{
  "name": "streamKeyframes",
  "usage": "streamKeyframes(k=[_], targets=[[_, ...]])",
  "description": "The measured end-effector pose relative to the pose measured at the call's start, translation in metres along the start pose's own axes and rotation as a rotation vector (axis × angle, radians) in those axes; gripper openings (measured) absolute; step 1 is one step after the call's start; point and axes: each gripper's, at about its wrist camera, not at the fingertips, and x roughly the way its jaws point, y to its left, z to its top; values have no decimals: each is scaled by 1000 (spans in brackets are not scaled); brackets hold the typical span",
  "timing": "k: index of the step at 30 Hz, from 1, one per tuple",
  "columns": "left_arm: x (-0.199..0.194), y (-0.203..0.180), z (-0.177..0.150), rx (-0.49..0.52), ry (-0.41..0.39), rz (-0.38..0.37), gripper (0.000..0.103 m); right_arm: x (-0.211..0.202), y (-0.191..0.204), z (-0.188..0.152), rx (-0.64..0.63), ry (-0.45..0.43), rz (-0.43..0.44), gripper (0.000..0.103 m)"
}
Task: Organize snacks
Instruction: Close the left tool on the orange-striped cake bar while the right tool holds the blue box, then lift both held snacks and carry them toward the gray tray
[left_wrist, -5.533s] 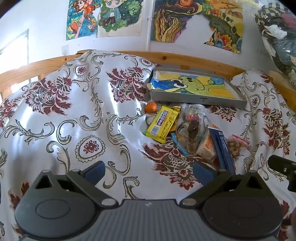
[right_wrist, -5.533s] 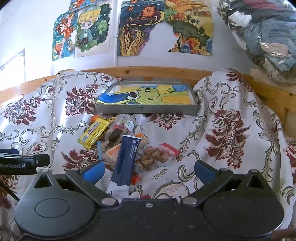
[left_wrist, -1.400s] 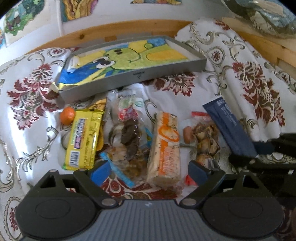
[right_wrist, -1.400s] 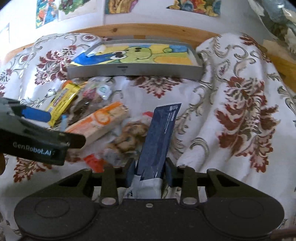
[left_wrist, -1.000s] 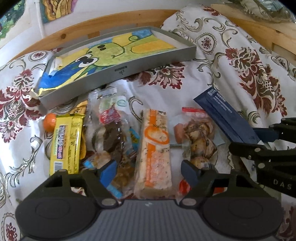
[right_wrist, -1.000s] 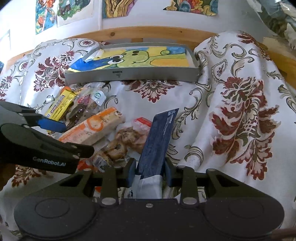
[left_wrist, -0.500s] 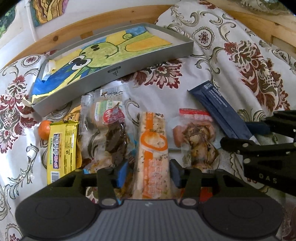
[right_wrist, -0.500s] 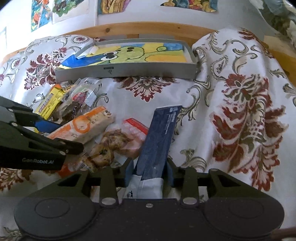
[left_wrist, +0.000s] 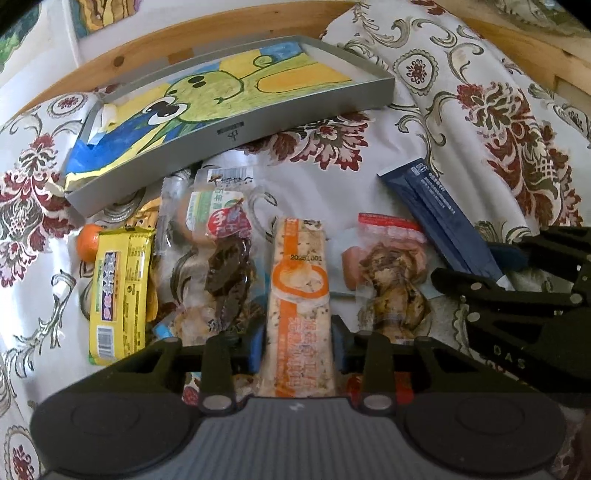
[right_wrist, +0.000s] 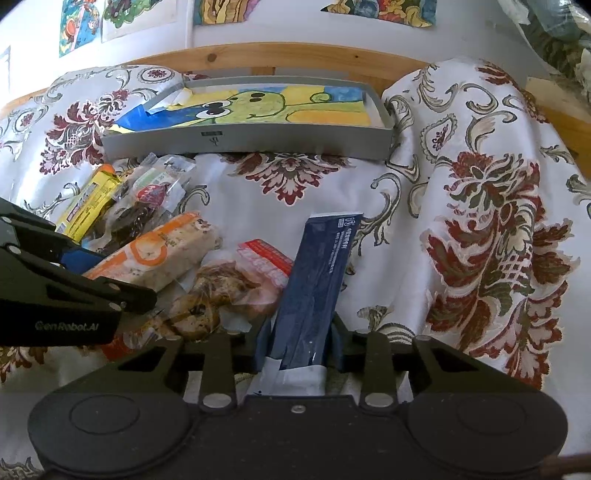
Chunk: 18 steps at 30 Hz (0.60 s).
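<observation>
Several snack packs lie on a floral bedcover. My left gripper (left_wrist: 297, 341) is shut on the near end of the orange-and-white bar (left_wrist: 298, 295), which points away towards the grey tray (left_wrist: 236, 131). My right gripper (right_wrist: 298, 341) is shut on the dark blue packet (right_wrist: 317, 273), also seen from the left wrist as the blue packet (left_wrist: 439, 218) on the right. Between the two lies a clear bag of brown pastries (left_wrist: 388, 280). Left of the bar sit a clear pack of dark dried fruit (left_wrist: 221, 266), a yellow bar (left_wrist: 120, 291) and a small orange (left_wrist: 88, 240).
The grey tray (right_wrist: 251, 140) lined with a green cartoon drawing stands behind the snacks, against a wooden headboard (right_wrist: 280, 55). A raised fold of bedcover (right_wrist: 487, 206) rises at the right. In the right wrist view, the left gripper's black body (right_wrist: 62, 295) fills the left side.
The left gripper has closed on the orange-and-white bar, which it straddled open a second ago. The right gripper keeps its hold on the blue packet and has barely moved.
</observation>
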Motion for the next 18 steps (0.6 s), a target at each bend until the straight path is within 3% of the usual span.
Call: streamKeyframes(k=[9,18], targets=[[-16,0,-2,-40,-8,-12,37,-9,11,2,-69,-16,-5,28],[-45,-2,-5,-43,-55,-2,37,-32,22,8,-151,-102,-38,28]])
